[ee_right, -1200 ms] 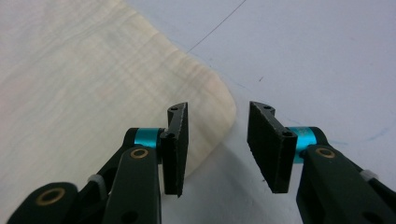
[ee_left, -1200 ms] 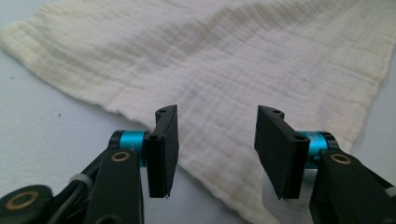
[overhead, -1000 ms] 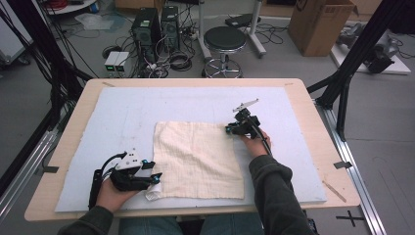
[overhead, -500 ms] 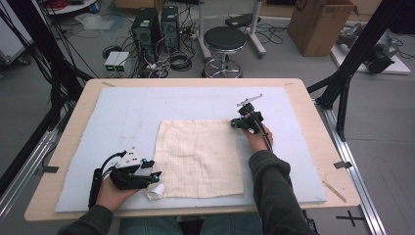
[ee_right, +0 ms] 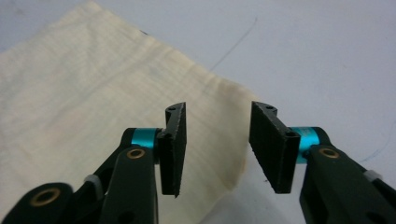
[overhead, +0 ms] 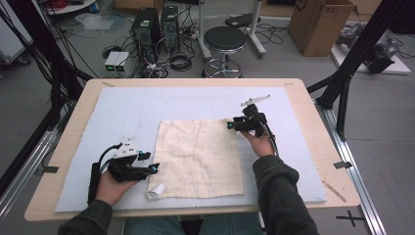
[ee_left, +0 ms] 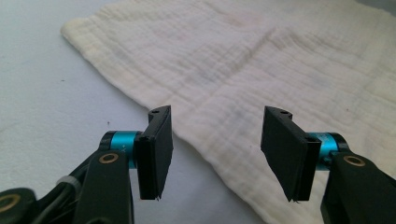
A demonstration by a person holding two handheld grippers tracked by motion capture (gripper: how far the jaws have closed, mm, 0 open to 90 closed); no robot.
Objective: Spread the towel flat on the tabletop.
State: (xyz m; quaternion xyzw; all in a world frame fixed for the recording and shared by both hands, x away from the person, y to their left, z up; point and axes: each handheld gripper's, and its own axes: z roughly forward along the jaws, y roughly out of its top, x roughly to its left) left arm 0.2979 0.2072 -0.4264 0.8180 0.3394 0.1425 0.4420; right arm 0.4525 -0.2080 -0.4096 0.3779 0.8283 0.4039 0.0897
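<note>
We are working a cream cloth lying flat on the pale mat of the worktop, a claw in each hand. Our left claw is resting low on the mat, its jaws standing apart and gripping nothing, having just been opening a little further. In the left gripper view the cloth is lying just ahead of the jaws, its near edge running slantwise under the gap between them. A small folded-over corner of the cloth is sitting just beside this claw, on the side toward us.

Our right claw is hovering at the cloth's far corner, its jaws having just been opening and now standing clear of the fabric with nothing pinched between them. In the right gripper view the cloth is spreading out ahead and to the left of the jaws, its corner lying flat on the mat beneath the gap.

The two claws are sitting well apart, at opposite corners of the cloth.
</note>
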